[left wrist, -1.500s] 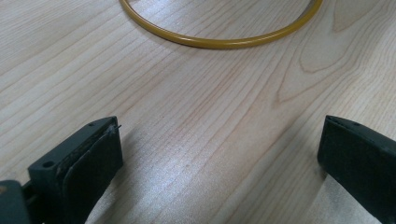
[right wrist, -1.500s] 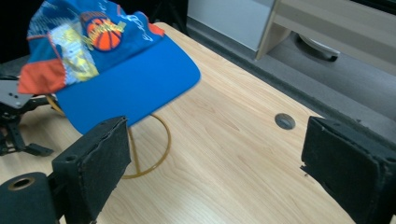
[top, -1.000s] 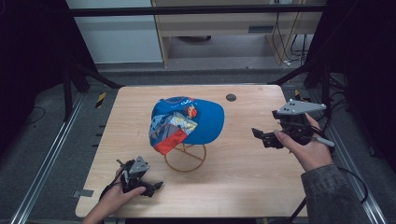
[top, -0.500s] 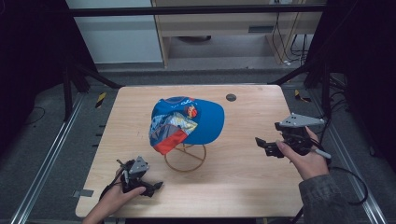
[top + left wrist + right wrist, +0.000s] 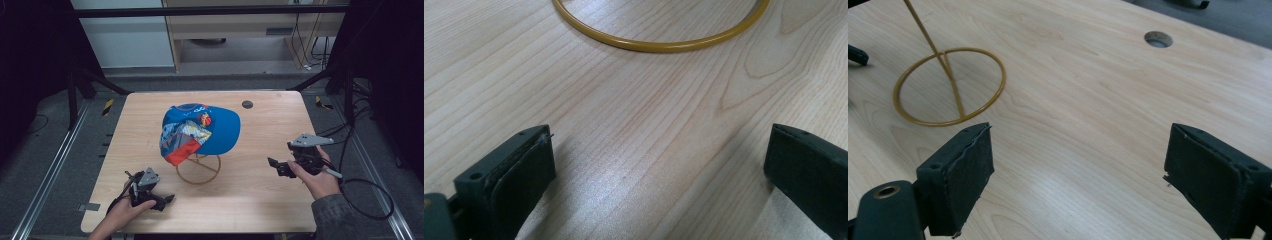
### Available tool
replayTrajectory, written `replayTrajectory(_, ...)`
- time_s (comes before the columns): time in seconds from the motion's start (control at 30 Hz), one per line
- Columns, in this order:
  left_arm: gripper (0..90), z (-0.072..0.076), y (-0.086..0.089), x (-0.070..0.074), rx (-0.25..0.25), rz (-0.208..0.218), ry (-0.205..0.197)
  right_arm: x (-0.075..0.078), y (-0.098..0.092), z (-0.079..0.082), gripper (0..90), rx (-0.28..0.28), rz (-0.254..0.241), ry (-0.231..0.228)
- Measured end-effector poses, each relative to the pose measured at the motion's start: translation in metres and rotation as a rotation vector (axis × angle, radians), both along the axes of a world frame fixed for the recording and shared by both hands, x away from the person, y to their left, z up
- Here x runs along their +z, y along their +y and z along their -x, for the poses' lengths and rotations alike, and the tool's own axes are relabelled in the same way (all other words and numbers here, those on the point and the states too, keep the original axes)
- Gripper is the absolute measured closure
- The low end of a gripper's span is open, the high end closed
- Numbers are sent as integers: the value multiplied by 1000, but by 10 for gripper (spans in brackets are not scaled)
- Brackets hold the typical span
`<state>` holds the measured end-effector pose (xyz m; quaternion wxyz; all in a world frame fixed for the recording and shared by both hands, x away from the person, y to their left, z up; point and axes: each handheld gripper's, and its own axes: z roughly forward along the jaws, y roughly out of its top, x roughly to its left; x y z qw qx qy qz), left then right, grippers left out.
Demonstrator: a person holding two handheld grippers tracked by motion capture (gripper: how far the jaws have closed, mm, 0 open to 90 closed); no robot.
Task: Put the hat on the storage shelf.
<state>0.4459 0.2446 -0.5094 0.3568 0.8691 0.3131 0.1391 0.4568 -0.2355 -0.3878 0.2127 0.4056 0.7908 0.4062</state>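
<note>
My left gripper (image 5: 159, 198) sat low at the near left corner of the wooden table (image 5: 270, 205), its jaws spread wide with bare wood between them and nothing held. In the left gripper view the two black pads (image 5: 524, 170) stood far apart, and just ahead of them curved the near arc of the yellow wire ring (image 5: 659, 45), apart from both pads.

My right gripper (image 5: 278, 166) was at the right side of the table, jaws also wide and empty, pointing in toward the middle. In the right gripper view its pads (image 5: 968, 165) framed plain wood; the ring (image 5: 948, 85) lay off to the left ahead of them, with a thin wire stem (image 5: 930, 37) rising from it, and the round hole in the tabletop (image 5: 1158, 39) showed farther on to the right.

The blue cap (image 5: 205, 131) sat on top of that wire stand (image 5: 198, 169) near the table's centre, between my two grippers and well apart from both, its patterned red, white and blue side hanging toward my left gripper. There was some printing on the cap's crown, but it was too small for me to read.

My left hand (image 5: 125, 212) came in from the bottom edge, wrapped around the left gripper's body. My right hand (image 5: 317, 177) gripped the other from behind, forearm in a grey sleeve (image 5: 332, 217) angling in from the lower right, the cable (image 5: 370, 200) looping off the table edge beside it.
</note>
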Motion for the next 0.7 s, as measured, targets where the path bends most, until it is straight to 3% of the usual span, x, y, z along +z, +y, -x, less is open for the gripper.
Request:
replayTrajectory(0.37, 0, 0, 0, 0, 0, 0, 0, -32, 18, -4, 122, 31, 17, 49)
replayTrajectory(0.6, 0, 0, 0, 0, 0, 0, 0, -64, 28, -13, 118, -5, -7, 92)
replayTrajectory(0.7, 0, 0, 0, 0, 0, 0, 0, -85, 33, -19, 113, -37, -23, 140)
